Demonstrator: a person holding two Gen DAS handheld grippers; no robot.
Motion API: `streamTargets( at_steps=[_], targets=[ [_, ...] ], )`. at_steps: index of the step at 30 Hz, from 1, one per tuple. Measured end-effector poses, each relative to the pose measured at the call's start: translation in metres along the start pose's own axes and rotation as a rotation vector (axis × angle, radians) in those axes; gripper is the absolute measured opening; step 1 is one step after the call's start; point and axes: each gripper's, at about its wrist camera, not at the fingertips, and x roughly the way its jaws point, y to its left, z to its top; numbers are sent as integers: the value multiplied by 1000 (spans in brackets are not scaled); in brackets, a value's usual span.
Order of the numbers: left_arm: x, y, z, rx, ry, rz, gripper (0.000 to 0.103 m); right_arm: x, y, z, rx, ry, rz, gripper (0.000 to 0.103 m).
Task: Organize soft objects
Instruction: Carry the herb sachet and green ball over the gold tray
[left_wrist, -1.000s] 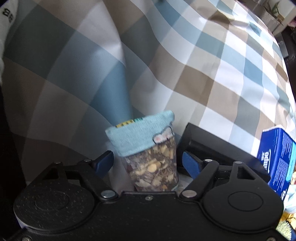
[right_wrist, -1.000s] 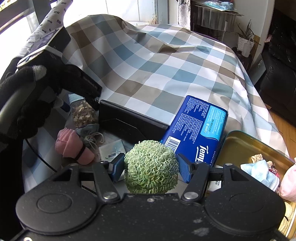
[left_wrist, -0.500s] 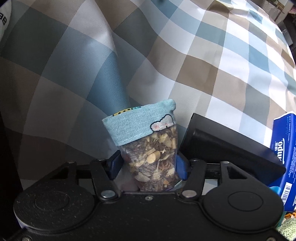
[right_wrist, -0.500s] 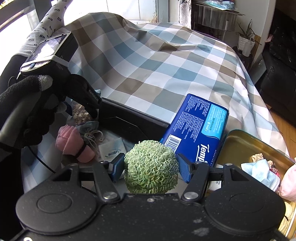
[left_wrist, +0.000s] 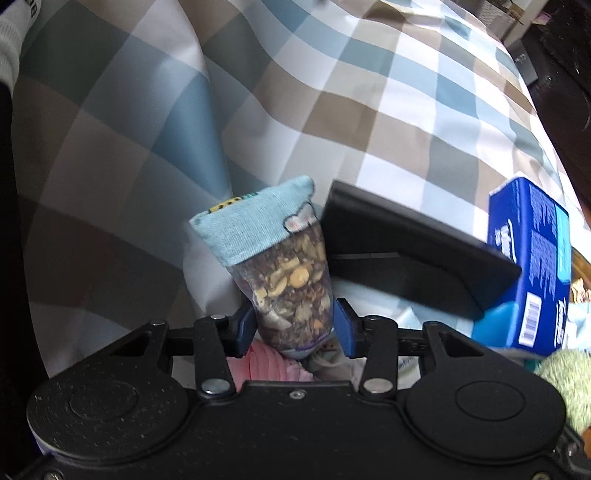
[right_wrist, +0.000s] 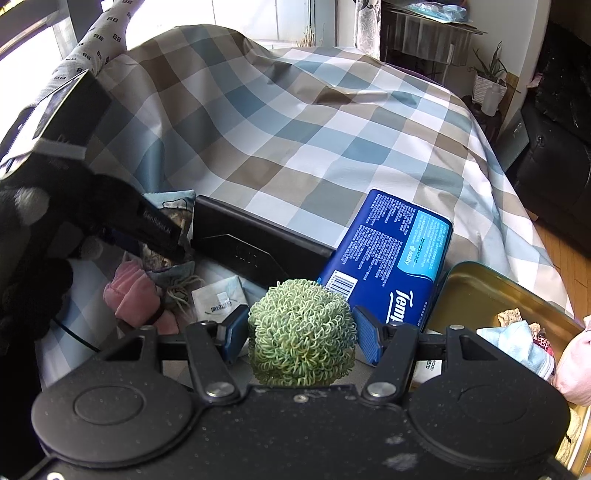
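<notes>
My left gripper (left_wrist: 293, 325) is shut on a clear sachet of dried bits with a light blue fabric top (left_wrist: 284, 273) and holds it just above the checked cloth; the sachet also shows in the right wrist view (right_wrist: 173, 236). My right gripper (right_wrist: 301, 332) is shut on a green curly ball (right_wrist: 301, 332). A pink soft roll (right_wrist: 136, 299) lies under the left gripper. A gold tray (right_wrist: 480, 291) at the right holds a light blue cloth (right_wrist: 517, 343) and other soft items.
A black box (right_wrist: 255, 247) lies on the checked cloth (right_wrist: 295, 129), with a blue tissue pack (right_wrist: 391, 258) leaning beside it. A small white packet (right_wrist: 218, 299) lies near the pink roll. Dark furniture stands at the far right.
My left gripper closed on the sachet and lifted it slightly, tilting it. The right gripper with the green ball has stayed in place.
</notes>
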Motion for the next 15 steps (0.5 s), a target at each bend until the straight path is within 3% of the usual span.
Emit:
streamTargets(
  at_steps=[9, 15],
  targets=[
    [0, 4, 1, -50, 9, -39, 44, 5, 4, -1, -16, 19, -3, 60],
    [10, 1, 11, -75, 5, -11, 52, 10, 7, -4, -27, 36, -3, 60]
  ],
)
